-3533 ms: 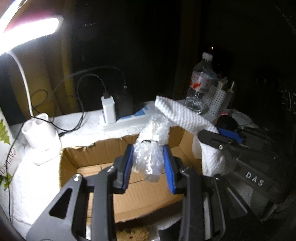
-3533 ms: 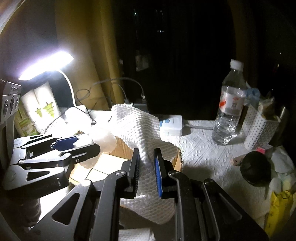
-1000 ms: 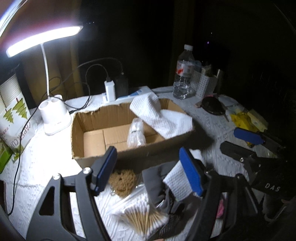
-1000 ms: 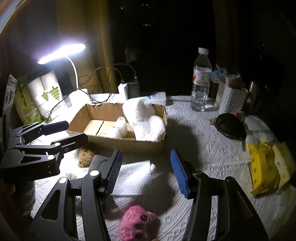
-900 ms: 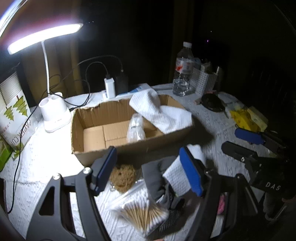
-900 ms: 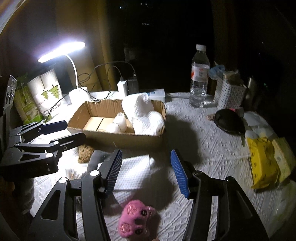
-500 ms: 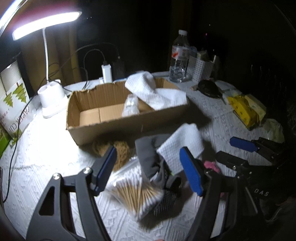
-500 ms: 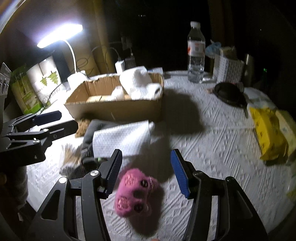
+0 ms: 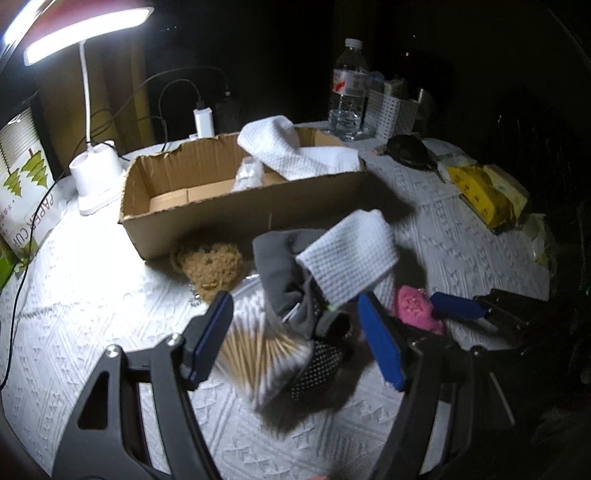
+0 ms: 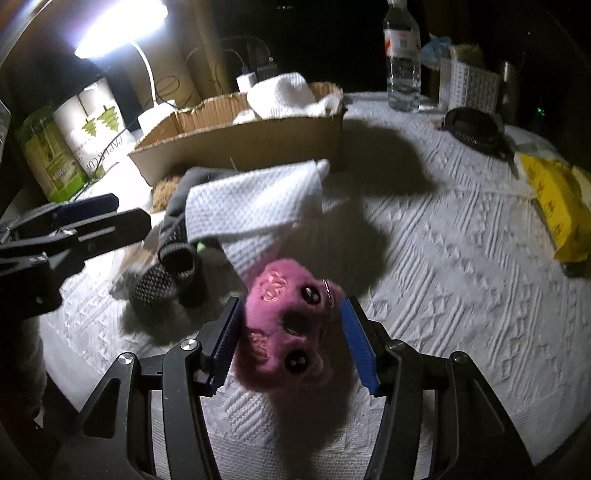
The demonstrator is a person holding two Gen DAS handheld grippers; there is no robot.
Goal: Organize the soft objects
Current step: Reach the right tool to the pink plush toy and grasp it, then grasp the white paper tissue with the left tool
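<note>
Two wrist views, dark room, one desk lamp [image 9: 88,35] lit at upper left. Left wrist view: left gripper [image 9: 301,338] wide apart, nothing between its blue pads, hovering over a pile on the white textured table cover [image 9: 92,314]. Pile = bag of cotton swabs [image 9: 258,354] partly between the pads' line of sight, grey cloth [image 9: 280,266] above it, white waffle towel [image 9: 349,258] draped on the grey cloth, black mesh item [image 9: 314,373] under them. Brown scrubby pad [image 9: 210,267] touches the front wall of the cardboard box [image 9: 229,210]. Inside box: another white towel [image 9: 295,153] hanging over the back right rim, small clear plastic bundle [image 9: 249,171] beside it. Pink plush toy [image 9: 415,308] right of the pile, right gripper's blue pad just beside it. Water bottle [image 9: 349,90] and white perforated basket [image 9: 388,112] behind box; yellow packet [image 9: 480,192] far right. Right wrist view: right gripper [image 10: 291,345] spread wide around the pink plush toy [image 10: 291,328], which lies on the table cover between the pads; left pad looks touching the fur, right pad just beside, contact unclear, not squeezed. White waffle towel [image 10: 255,203] just behind the toy, over the grey cloth [image 10: 188,188]. Left gripper [image 10: 85,218] at left edge, jaws seen edge-on. Cardboard box [image 10: 240,144] further back with towel inside, paper cup pack [image 10: 99,133] at left.
</note>
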